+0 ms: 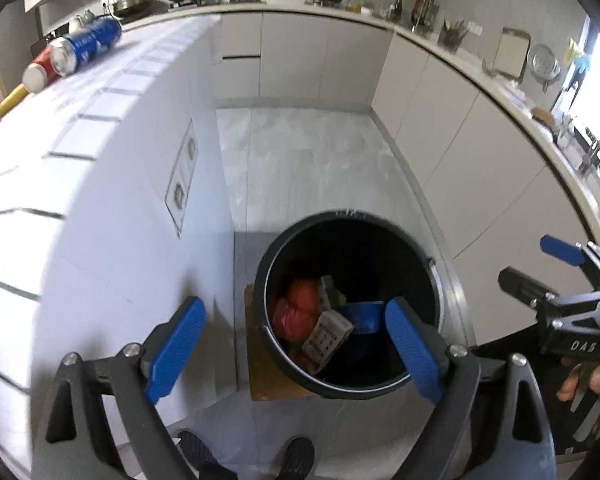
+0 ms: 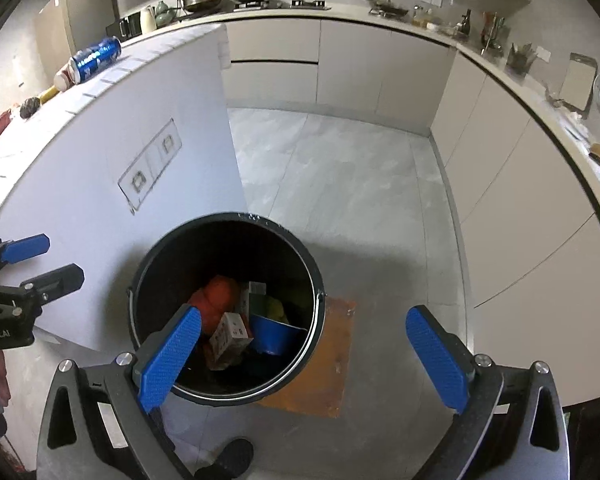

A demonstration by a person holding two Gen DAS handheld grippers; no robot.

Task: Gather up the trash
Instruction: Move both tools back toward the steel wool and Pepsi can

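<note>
- While both grippers hang over the black bin [image 2: 224, 308] on the floor, neither holds anything: the left gripper [image 1: 296, 354] has its blue pads spread wide with only air between them, and the right gripper [image 2: 302, 354] is likewise wide open and empty.
- Inside the bin lie a crumpled red bag [image 2: 216, 304], a small printed carton [image 2: 230, 334] and a blue piece [image 2: 272, 334] whose nature I cannot make out; the bin stands partly on a brown mat [image 2: 332, 364], close against the white side of the counter [image 2: 100, 152].
- Rubbish left to collect appears to be on the tiled counter top: a blue can [image 1: 86, 46] lying on its side, with a red and white container [image 1: 40, 70] touching it and a yellow item [image 1: 14, 98] just beyond.
- Judging by looks, the can is thin metal, light, smooth and round, so it may roll or dent; taking it across the middle of its body, pads on opposite sides, seems safest.
- The red and white container looks like rigid plastic with a rounded end, light and slippery; a grip on its straight part should hold better.
- Surfaces: matte grey floor tiles, glossy white square tiles with dark joints, ribbed rubbery pads, and a smooth hard bin with a wire handle.
</note>
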